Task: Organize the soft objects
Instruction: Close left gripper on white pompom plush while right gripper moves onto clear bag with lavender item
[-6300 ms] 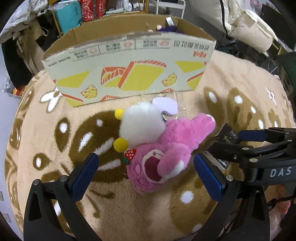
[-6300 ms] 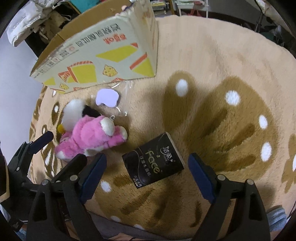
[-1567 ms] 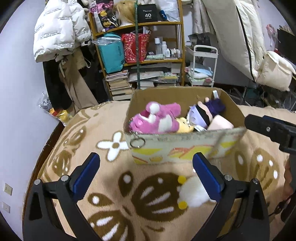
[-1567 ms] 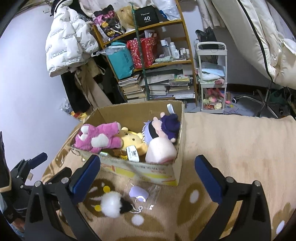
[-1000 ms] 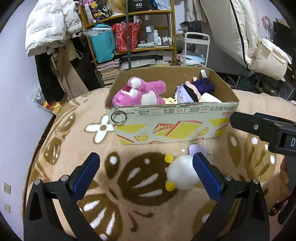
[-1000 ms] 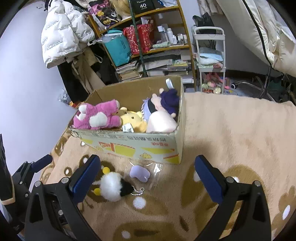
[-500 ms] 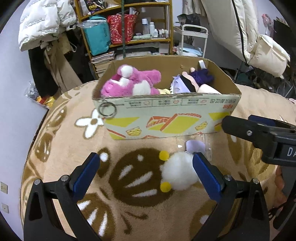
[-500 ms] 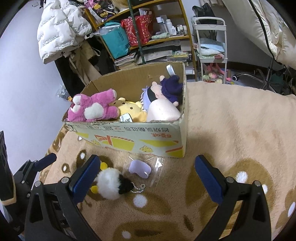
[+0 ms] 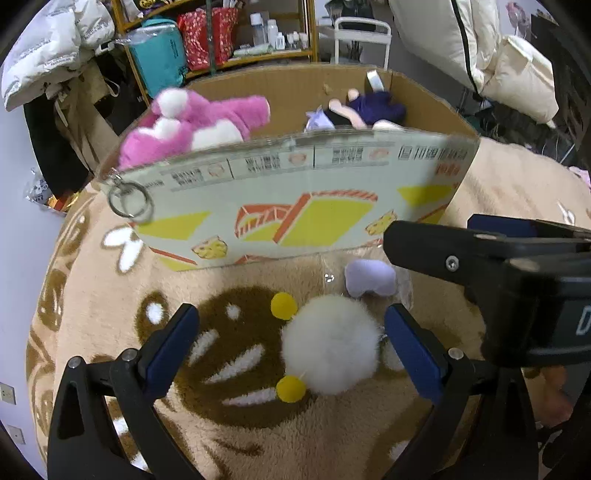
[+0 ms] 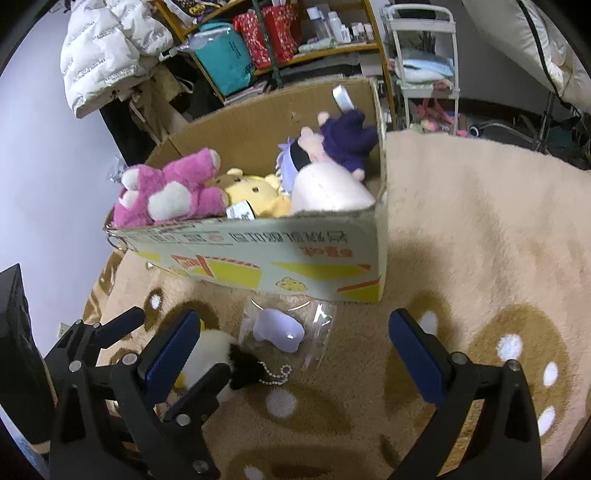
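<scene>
A white fluffy plush (image 9: 332,343) with yellow pom-poms lies on the rug between the open jaws of my left gripper (image 9: 291,343); it shows in the right wrist view (image 10: 207,350) too, partly hidden by a finger. A small lilac plush in clear wrap (image 9: 369,277) (image 10: 279,328) lies just beyond it, in front of the cardboard box (image 9: 295,206) (image 10: 258,258). The box holds a pink bear (image 10: 170,192), a yellow plush (image 10: 255,192) and a purple-and-white doll (image 10: 332,162). My right gripper (image 10: 295,354) is open and empty above the lilac plush.
The beige rug with brown patterns (image 10: 480,240) covers the floor. A cluttered shelf (image 10: 288,33), a white jacket (image 10: 107,48) and a small cart (image 10: 424,55) stand behind the box. A metal key ring (image 9: 129,203) hangs over the box's front left corner.
Both grippers have moved down and closer to the rug. The white plush now sits between my left gripper's jaws. The pink bear, on the rug earlier, lies in the box.
</scene>
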Demonstrator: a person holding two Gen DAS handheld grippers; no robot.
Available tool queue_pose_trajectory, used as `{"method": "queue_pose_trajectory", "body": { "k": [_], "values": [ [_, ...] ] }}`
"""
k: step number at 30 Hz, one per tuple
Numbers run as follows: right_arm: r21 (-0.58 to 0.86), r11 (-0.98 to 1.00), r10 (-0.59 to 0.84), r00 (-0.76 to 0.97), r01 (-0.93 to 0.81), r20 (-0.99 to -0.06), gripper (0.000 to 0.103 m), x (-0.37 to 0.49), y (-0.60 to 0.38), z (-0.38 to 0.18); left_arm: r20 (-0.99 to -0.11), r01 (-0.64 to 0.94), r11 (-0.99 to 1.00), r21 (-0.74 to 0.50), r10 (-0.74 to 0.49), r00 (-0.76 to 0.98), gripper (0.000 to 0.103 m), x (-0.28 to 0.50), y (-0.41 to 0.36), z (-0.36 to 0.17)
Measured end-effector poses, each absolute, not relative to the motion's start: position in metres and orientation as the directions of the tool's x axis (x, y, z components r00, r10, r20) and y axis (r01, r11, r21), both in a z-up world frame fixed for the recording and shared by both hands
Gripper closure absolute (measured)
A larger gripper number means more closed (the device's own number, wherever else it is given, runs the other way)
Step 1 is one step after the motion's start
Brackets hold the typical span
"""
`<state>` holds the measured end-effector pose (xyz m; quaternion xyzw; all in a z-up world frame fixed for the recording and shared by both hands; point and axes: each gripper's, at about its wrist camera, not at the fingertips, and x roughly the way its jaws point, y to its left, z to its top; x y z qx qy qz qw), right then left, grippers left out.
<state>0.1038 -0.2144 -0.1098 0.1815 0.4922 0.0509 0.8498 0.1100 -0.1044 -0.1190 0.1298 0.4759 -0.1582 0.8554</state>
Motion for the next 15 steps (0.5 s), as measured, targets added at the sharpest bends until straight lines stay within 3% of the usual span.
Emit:
{"method": "queue_pose_trajectory", "body": {
  "k": [5, 12, 15],
  "values": [
    [0.372, 0.922, 0.285, 0.467, 0.103, -0.837, 0.0, 0.111, -0.21, -0.125, -0.87, 0.392, 0.917, 0.069, -0.137, 0.473, 0.009, 0.111, -0.106, -0.132],
    [0.365, 0.925, 0.289, 0.423, 0.109, -0.859, 0.0, 0.115, -0.201, -0.143, -0.876, 0.393, 0.92, 0.012, -0.179, 0.447, 0.027, 0.111, -0.101, -0.142],
    [0.373, 0.92, 0.295, 0.413, 0.119, -0.862, 0.0, 0.12, -0.2, -0.149, -0.875, 0.405, 0.914, -0.018, -0.21, 0.436, 0.039, 0.111, -0.1, -0.144]
  ]
}}
